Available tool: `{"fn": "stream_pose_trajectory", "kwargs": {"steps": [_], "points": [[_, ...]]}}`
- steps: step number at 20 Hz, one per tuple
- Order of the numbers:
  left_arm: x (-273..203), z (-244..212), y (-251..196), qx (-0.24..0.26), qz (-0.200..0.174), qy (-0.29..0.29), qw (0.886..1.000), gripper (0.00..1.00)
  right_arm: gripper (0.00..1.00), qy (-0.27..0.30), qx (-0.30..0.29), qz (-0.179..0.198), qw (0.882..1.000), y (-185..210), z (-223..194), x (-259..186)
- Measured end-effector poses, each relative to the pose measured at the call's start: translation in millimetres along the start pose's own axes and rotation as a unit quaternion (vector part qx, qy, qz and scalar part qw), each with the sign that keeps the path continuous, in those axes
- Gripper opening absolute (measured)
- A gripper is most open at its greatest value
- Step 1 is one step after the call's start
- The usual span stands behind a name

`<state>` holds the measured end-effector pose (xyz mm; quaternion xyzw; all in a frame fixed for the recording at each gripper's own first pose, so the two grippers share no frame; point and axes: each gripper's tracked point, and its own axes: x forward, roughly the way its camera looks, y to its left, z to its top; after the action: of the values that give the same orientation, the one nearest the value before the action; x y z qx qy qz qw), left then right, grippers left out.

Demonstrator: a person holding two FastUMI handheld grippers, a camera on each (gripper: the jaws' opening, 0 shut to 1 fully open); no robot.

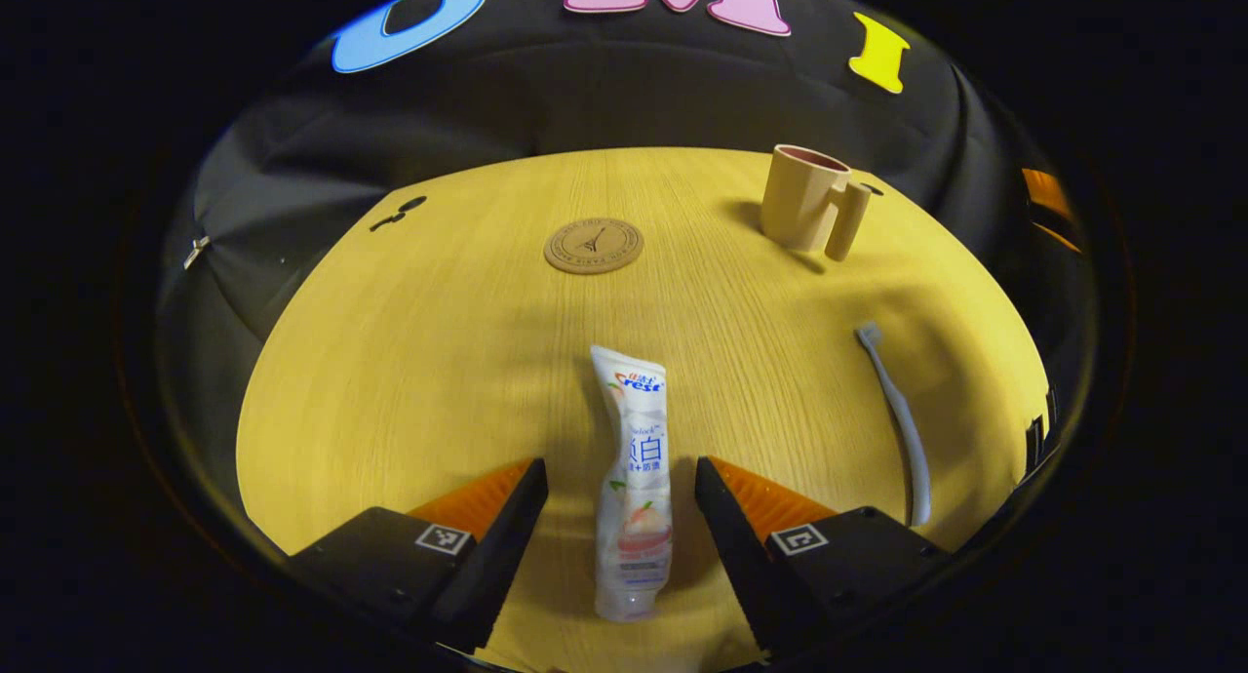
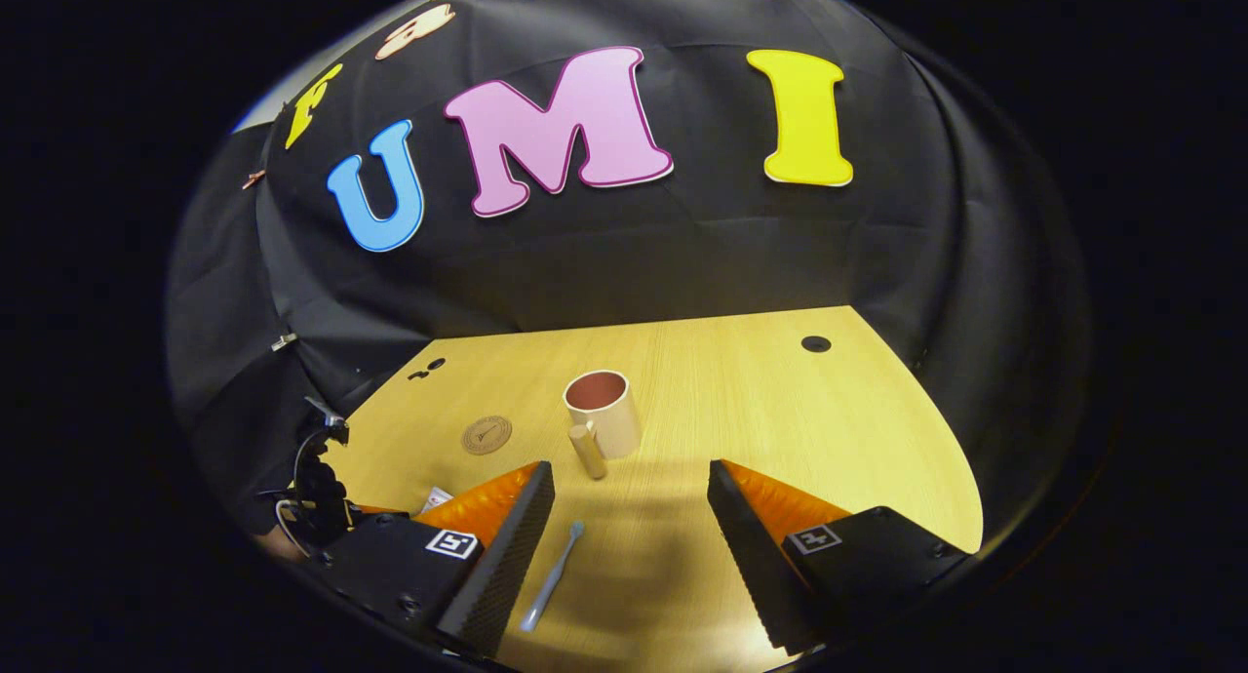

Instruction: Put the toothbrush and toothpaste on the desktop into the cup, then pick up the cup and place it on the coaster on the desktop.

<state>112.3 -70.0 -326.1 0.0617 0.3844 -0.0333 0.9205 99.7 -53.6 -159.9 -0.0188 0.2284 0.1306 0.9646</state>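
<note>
In the left gripper view, the left gripper [image 1: 620,517] hangs low over the desktop [image 1: 409,361] with jaws spread wide, the toothpaste [image 1: 632,478] lying untouched between them, the toothbrush [image 1: 897,419] flat at 3 o'clock, the coaster [image 1: 593,246] at 12 and the cup [image 1: 807,201] upright at 1. In the right gripper view, the right gripper [image 2: 632,536] is likewise wide open and empty, the toothbrush [image 2: 552,575] just beside its left finger [image 2: 507,546], with the cup [image 2: 603,419] ahead at 12 and the coaster [image 2: 486,435] at 11.

Dim warm overhead light, soft shadows on the desktop [image 1: 409,361], fisheye-bent edges.
</note>
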Motion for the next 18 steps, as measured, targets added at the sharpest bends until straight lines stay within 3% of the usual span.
{"fn": "stream_pose_trajectory", "kwargs": {"steps": [5,6,8,9,12,13,14,16,17,18], "points": [[5.9,1.3,-5.3,0.002,-0.008,0.005,1.0,0.88,0.98,0.04,0.013,-0.013,0.999,3.2,-26.4,6.6],[7.3,1.0,-9.8,0.017,-0.019,0.004,1.0,0.79,0.98,0.055,0.017,-0.017,0.998,5.7,-35.7,8.3],[3.7,-2.5,-10.9,0.033,-0.033,0.015,0.999,0.43,0.98,0.081,0.025,-0.022,0.996,14.0,-53.9,8.3],[4.1,-4.7,-12.1,0.037,-0.039,0.02,0.998,0.46,0.98,0.092,0.022,-0.027,0.995,16.3,-63.5,6.8],[-2.0,-7.9,-9.0,0.056,-0.064,0.036,0.996,0.32,0.98,0.142,0.009,-0.039,0.989,28.8,-106.3,0.8],[-2.5,-8.2,-6.5,0.054,-0.063,0.037,0.996,0.34,0.99,0.151,0.005,-0.042,0.988,31.5,-115.6,-0.2],[-4.5,-9.2,-3.8,0.048,-0.063,0.039,0.996,0.27,0.98,0.163,0.002,-0.043,0.986,36.6,-125.9,-1.5],[-9.1,-10.5,0.0,0.032,-0.072,0.036,0.996,0.26,0.98,0.181,-0.004,-0.043,0.983,46.0,-141.6,-2.8],[-12.4,-10.7,0.4,0.023,-0.079,0.034,0.996,0.2,0.99,0.19,-0.003,-0.044,0.981,49.4,-145.4,-2.9],[-16.8,-10.8,4.3,0.017,-0.082,0.03,0.996,0.25,0.99,0.197,0.001,-0.045,0.979,53.2,-149.0,-0.6]]}}
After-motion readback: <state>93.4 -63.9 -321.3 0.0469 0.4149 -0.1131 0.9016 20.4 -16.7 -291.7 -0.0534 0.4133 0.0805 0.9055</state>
